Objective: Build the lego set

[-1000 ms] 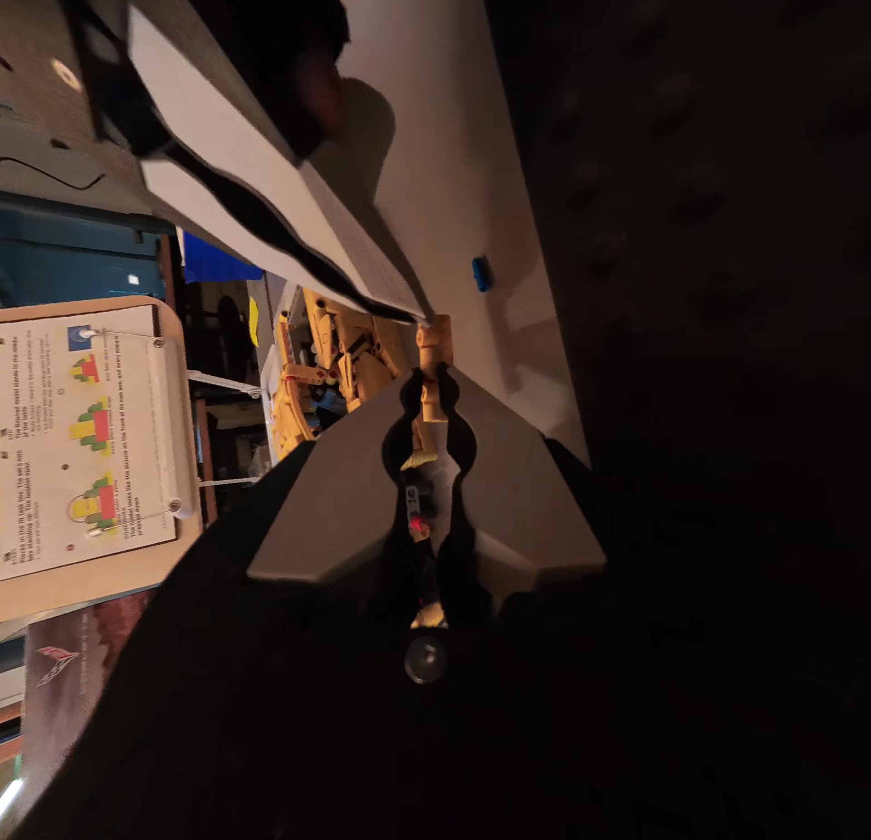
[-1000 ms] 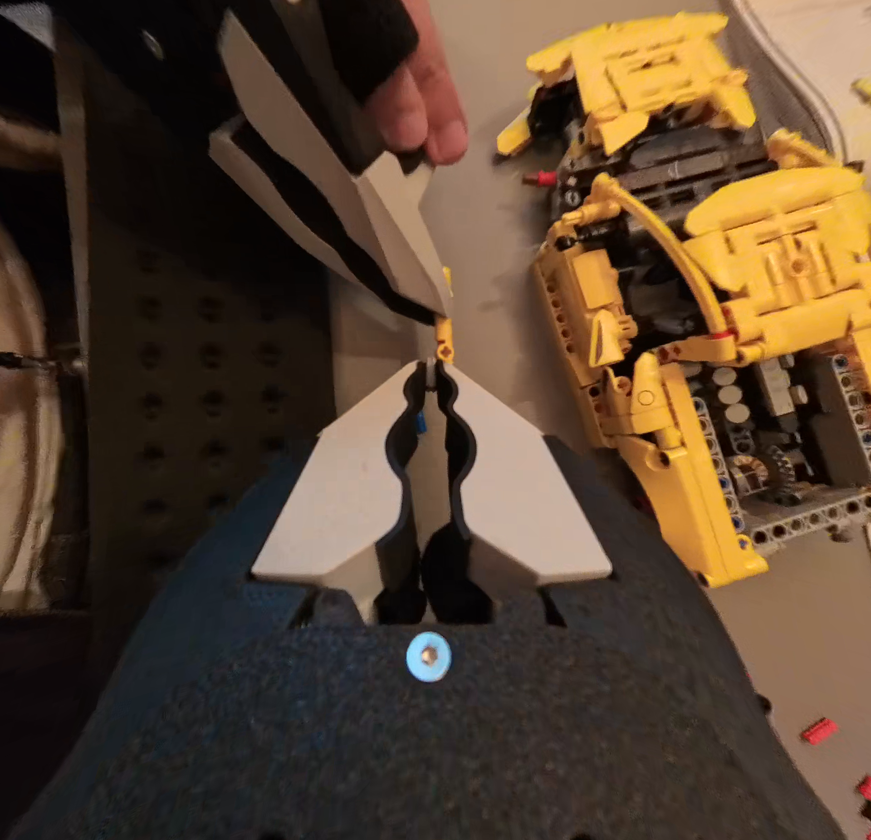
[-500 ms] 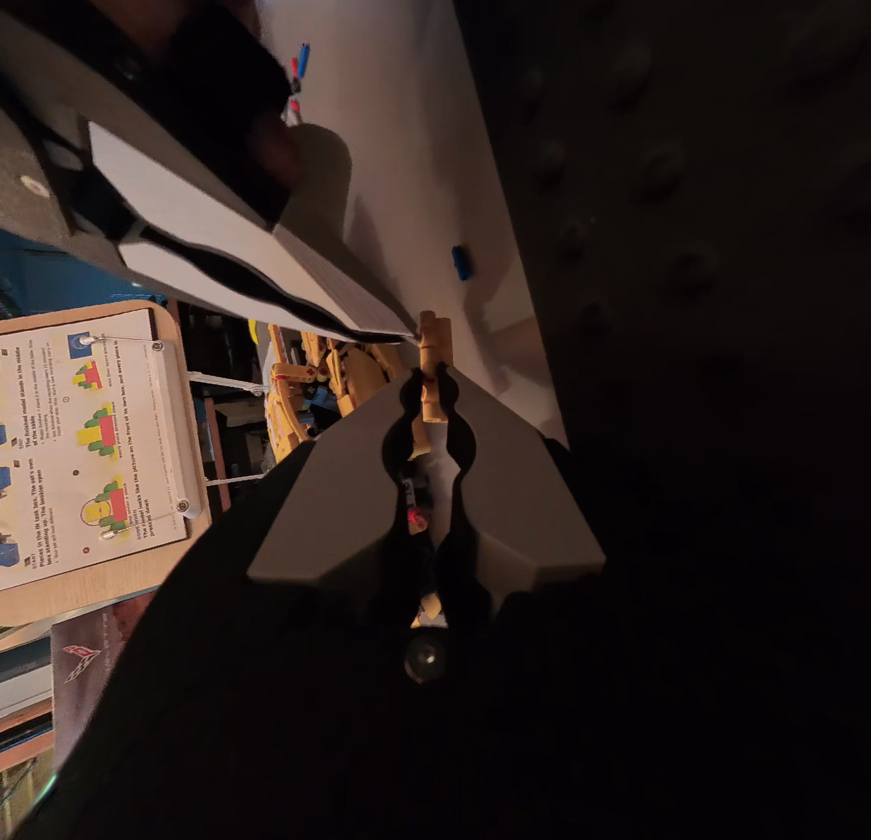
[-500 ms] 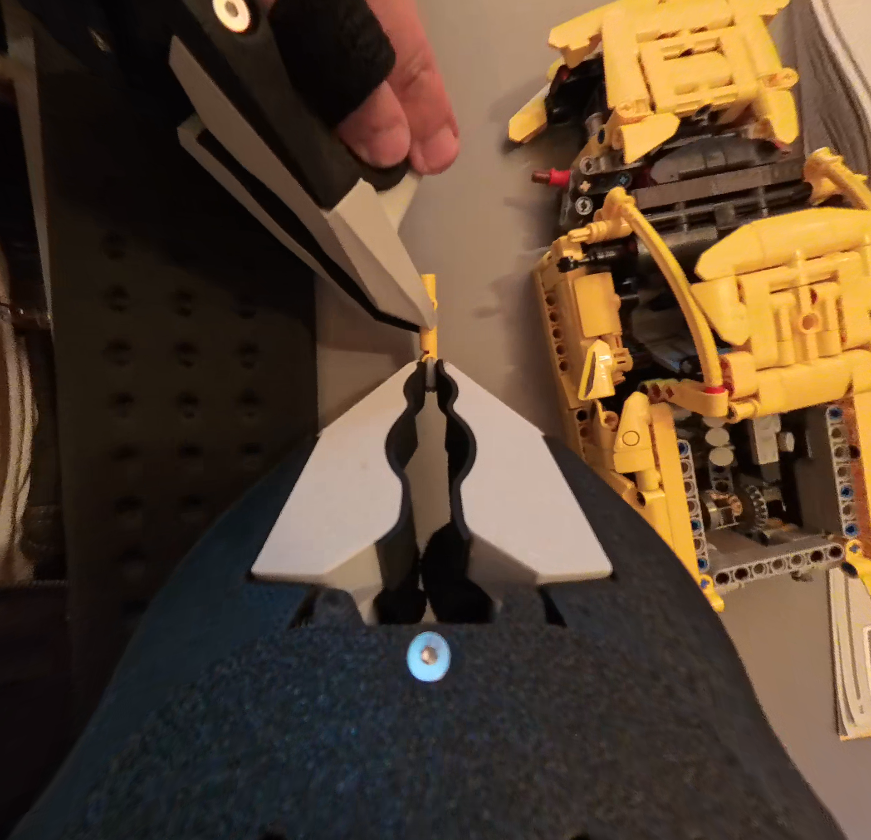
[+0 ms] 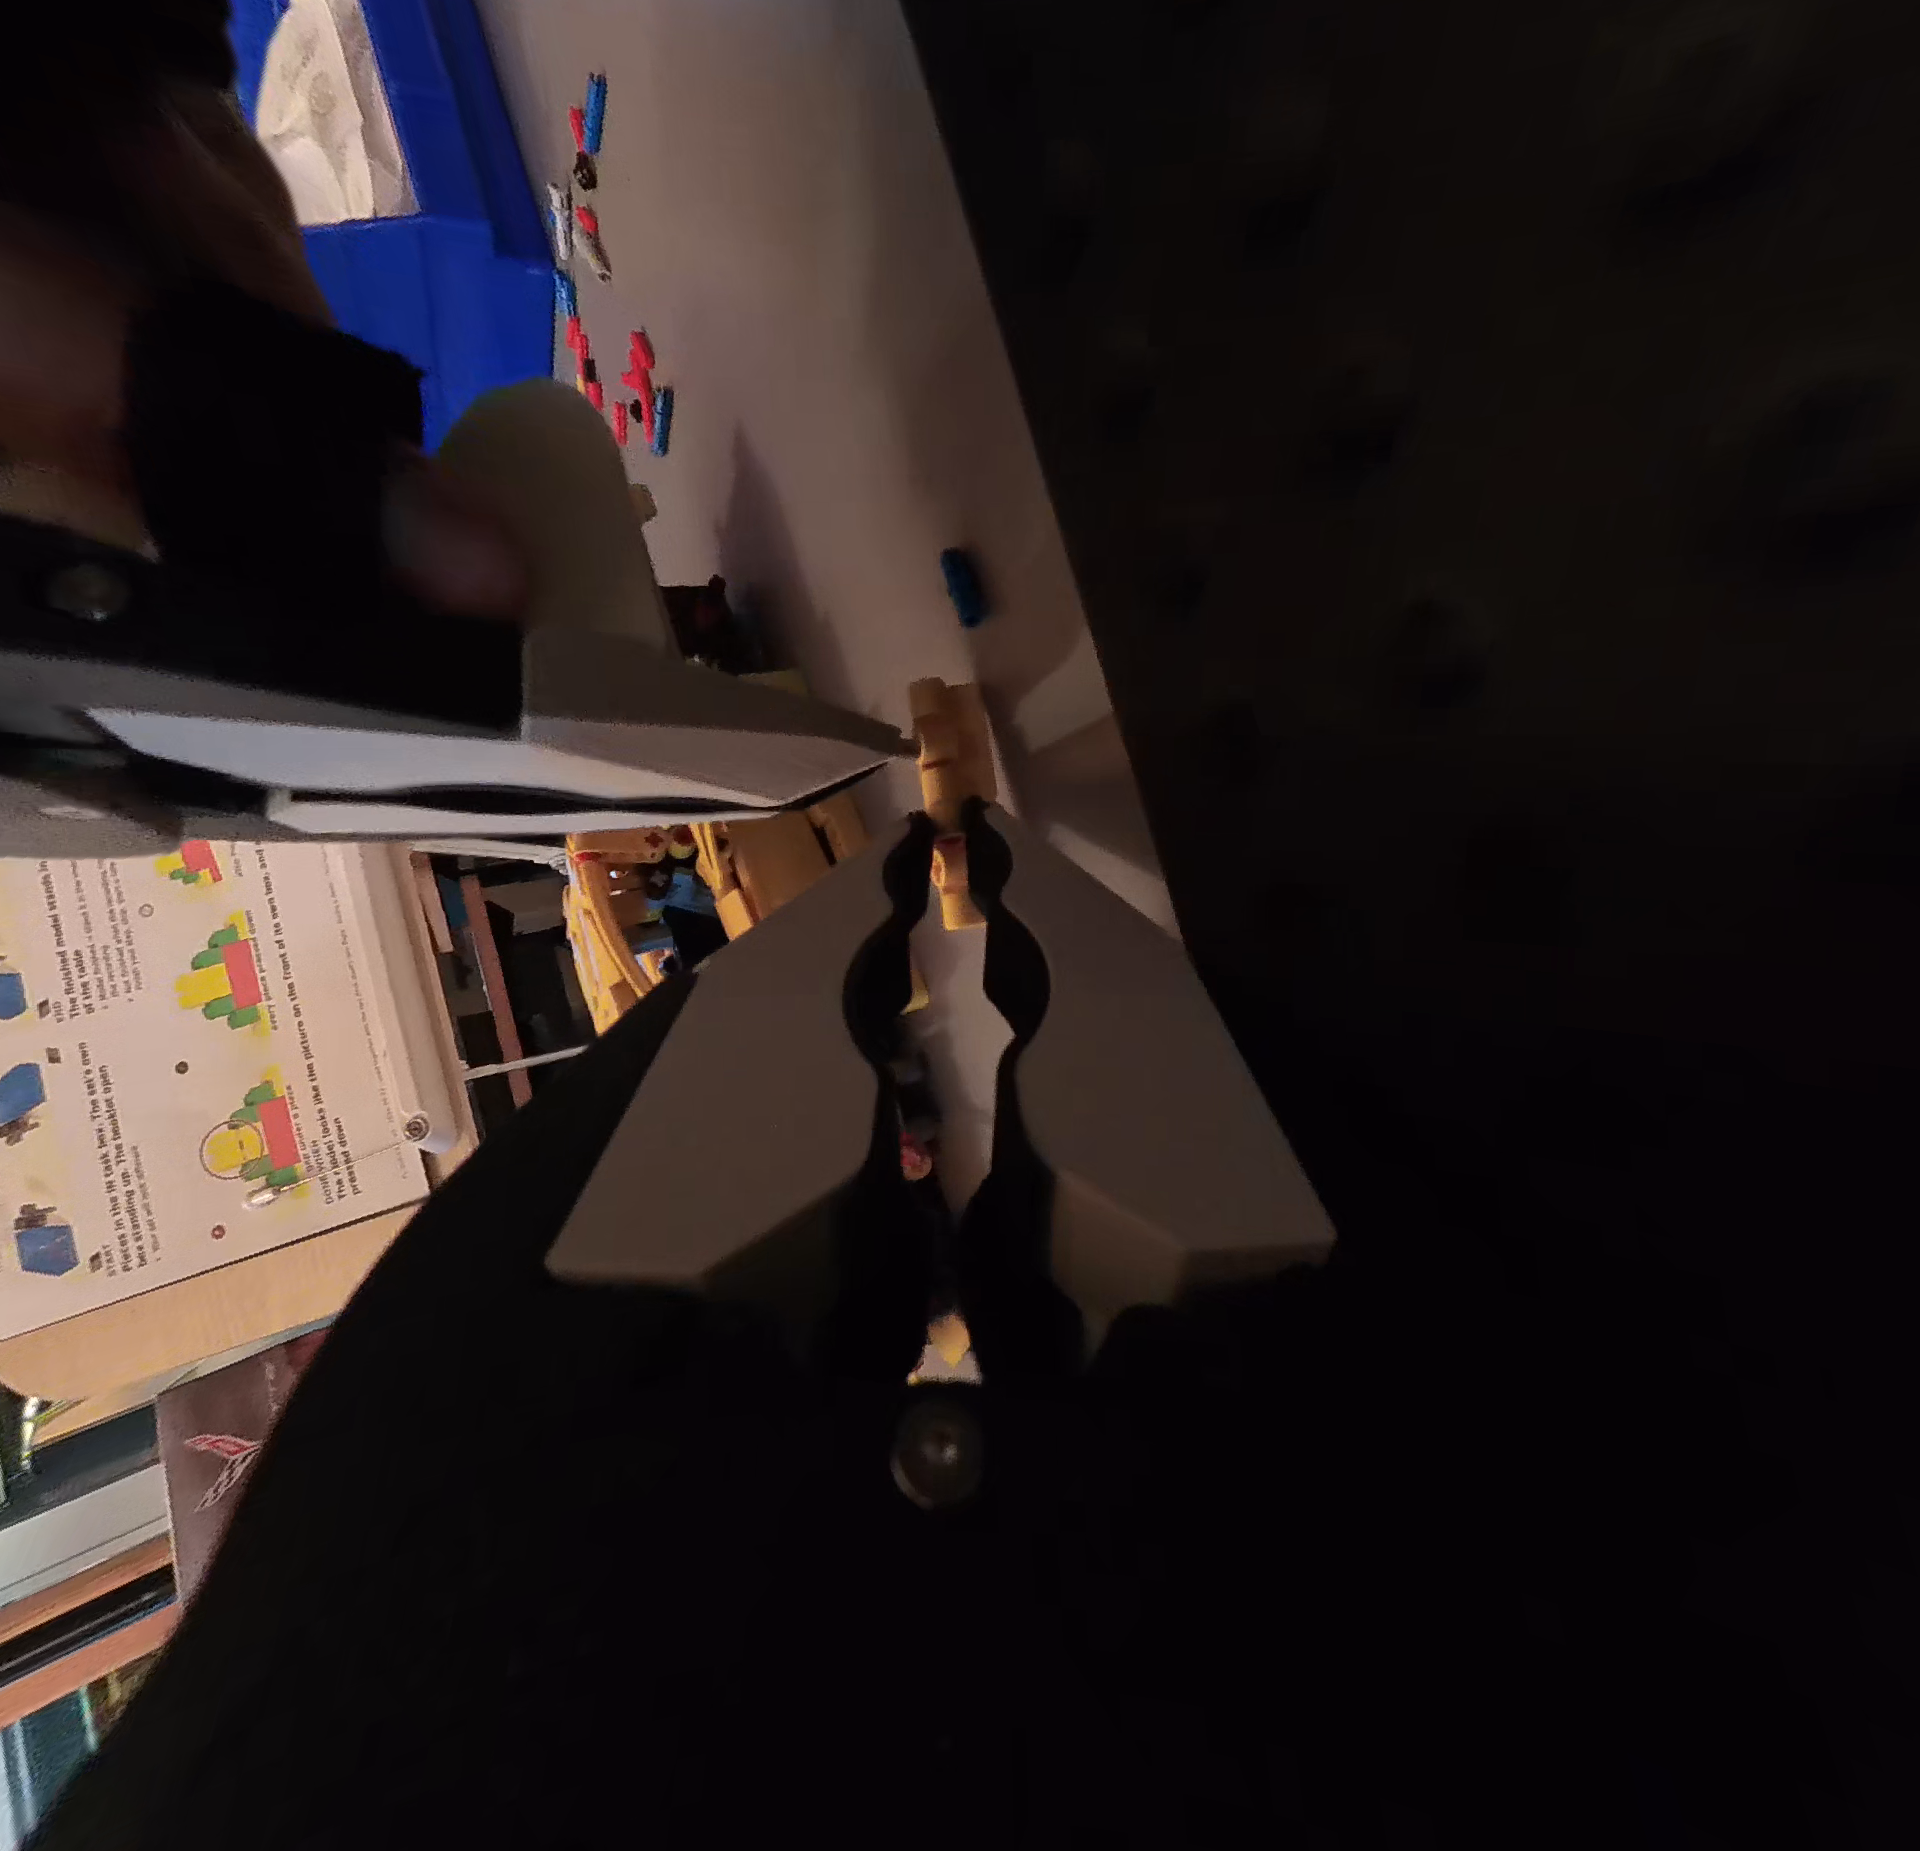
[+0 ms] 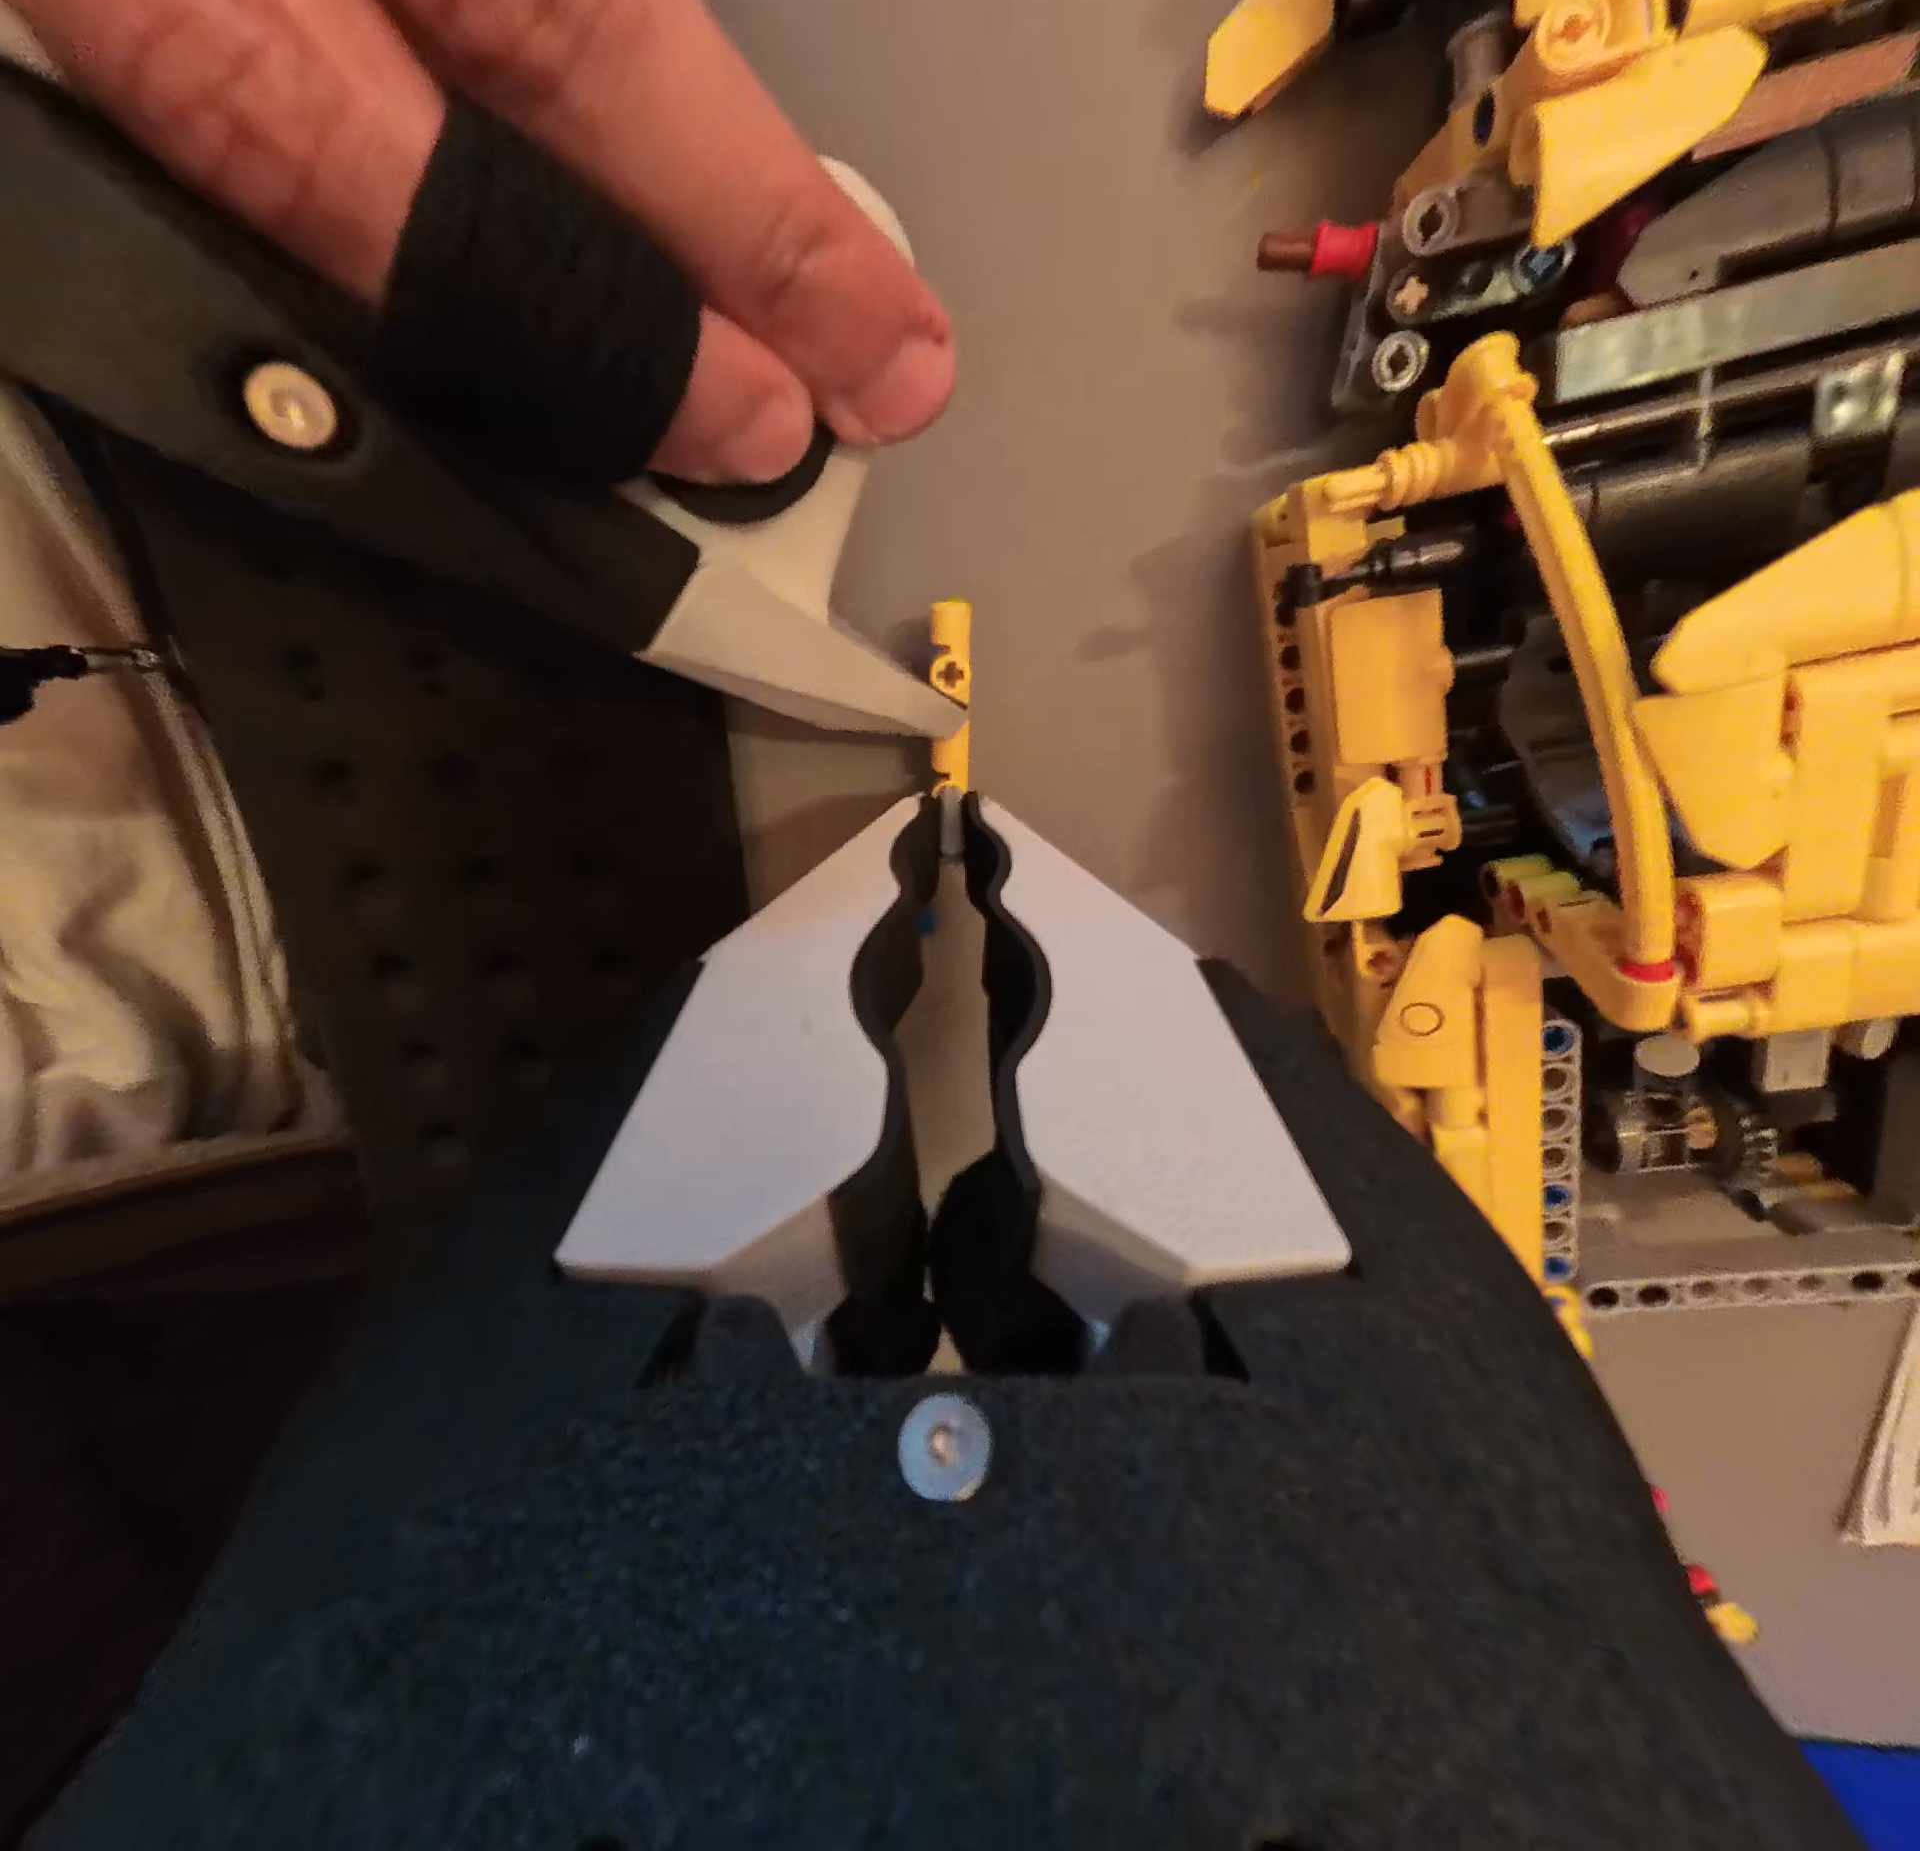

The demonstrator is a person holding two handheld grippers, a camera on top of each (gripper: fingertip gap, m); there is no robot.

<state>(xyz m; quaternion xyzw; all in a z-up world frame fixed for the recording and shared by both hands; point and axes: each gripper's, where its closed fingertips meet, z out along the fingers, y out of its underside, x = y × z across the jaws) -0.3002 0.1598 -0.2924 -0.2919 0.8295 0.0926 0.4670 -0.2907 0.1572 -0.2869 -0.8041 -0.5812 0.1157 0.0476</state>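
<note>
My left gripper (image 5: 943, 822) pinched a small yellow lego connector piece (image 5: 948, 762) at its tips. My right gripper (image 6: 948, 802) was clamped on that piece's (image 6: 952, 681) other end. A half-built yellow lego vehicle (image 6: 1579, 721) lay on the grey table (image 6: 1060, 243) at 3 o'clock.

Each gripper (image 6: 945, 814) has pale grey wedge fingers with wavy black pads, a black textured body and one silver screw (image 6: 943, 1476).

A blue storage bin (image 5: 416, 243) stands at the far end of a grey table (image 5: 790, 347); an illustrated instruction sheet (image 5: 197, 1063) hangs beside the table
</note>
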